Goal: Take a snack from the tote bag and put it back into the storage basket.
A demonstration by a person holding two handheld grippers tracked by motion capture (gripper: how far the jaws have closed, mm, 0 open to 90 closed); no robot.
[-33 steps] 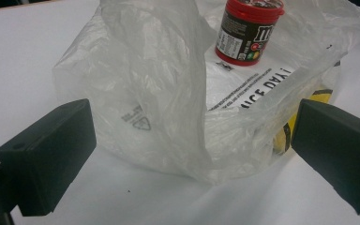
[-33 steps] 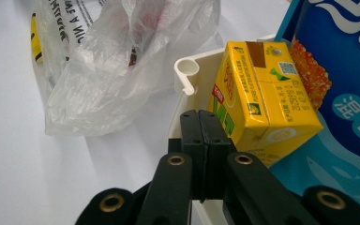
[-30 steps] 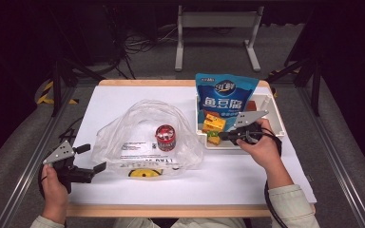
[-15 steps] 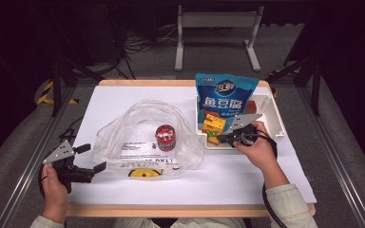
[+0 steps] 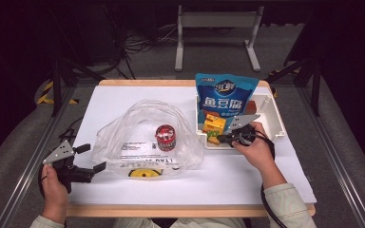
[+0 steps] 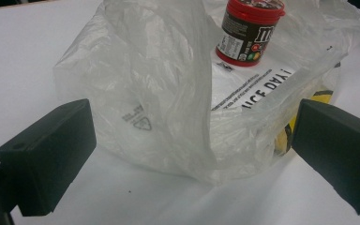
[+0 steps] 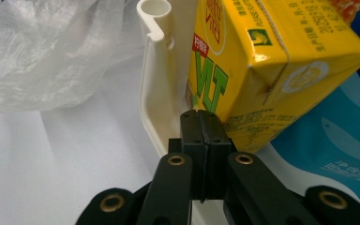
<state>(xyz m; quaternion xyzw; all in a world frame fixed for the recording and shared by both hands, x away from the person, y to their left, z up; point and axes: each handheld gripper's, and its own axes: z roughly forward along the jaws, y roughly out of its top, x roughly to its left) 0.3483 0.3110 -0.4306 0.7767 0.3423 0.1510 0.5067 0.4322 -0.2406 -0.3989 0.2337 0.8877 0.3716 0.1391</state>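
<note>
Your right hand-held gripper (image 7: 201,117) has its jaws pressed flat together with nothing between them, tips sitting right at the lower corner of the yellow drink carton (image 7: 262,61), which leans tilted inside the white tray (image 7: 157,70); whether the tips actually touch the carton is hard to call. From the high view that same right hand-held gripper (image 5: 223,138) is at the tray's (image 5: 275,118) near left corner, with the carton (image 5: 214,125) just ahead of it and the big blue snack bag (image 5: 224,95) standing upright behind, inside the same tray. Over on the other side, your left hand-held gripper (image 6: 192,140) is spread wide, jaws well apart and gripping nothing, pointed at the edge of the clear plastic bag (image 6: 145,89). In the high view the left hand-held gripper (image 5: 97,167) rests low near the front left of the white surface (image 5: 247,183), just beside the bag's (image 5: 138,128) left edge. A red-lidded candy jar (image 5: 165,137) stands upright within the bag, roughly mid-surface, well apart from the tray.
</note>
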